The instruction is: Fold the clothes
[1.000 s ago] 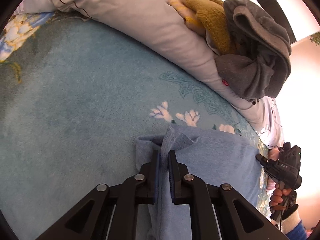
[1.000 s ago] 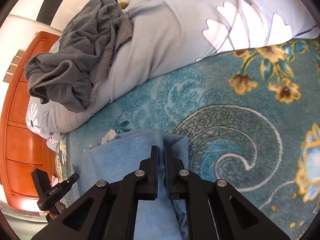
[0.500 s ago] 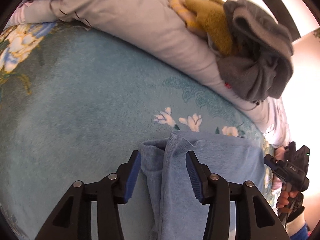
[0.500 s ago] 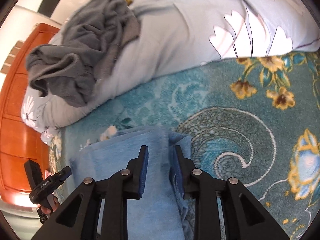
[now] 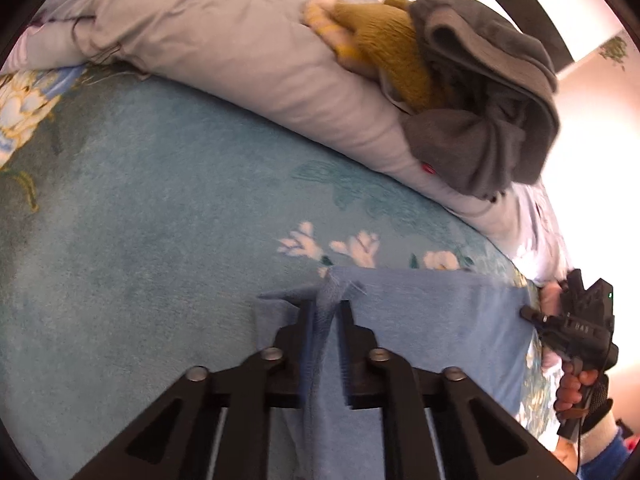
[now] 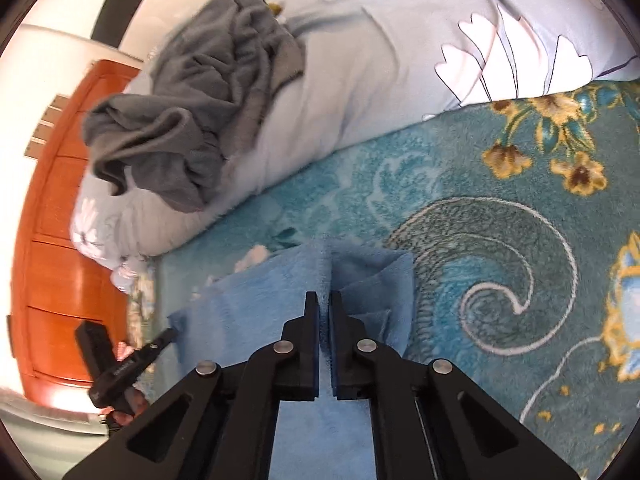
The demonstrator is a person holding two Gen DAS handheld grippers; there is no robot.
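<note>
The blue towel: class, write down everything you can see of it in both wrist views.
The blue towel is soft, fleecy, light blue cloth, lying folded in layers on the teal floral blanket. Its far edge runs fairly straight; each corner is pinched into a raised ridge. The left gripper grips one corner, the right gripper the other, jaws closed on the cloth. Loose flaps bunch beside the right-hand corner. It lies apart from the pale duvet.

Soft, napped blue cloth [image 6: 256, 300] pinched between matt black plastic tongs [image 6: 324, 300] with dull metal rivets [image 6: 283, 347]. Underneath, a plush teal blanket [image 6: 500, 240], fuzzy and matt. Beyond the tips, a smooth, creased cotton quilt [image 5: 256, 52], topped by limp grey jersey [image 5: 492, 92] and woolly mustard knit [image 5: 388, 48]. Far left, glossy orange wood [image 6: 52, 248].
</note>
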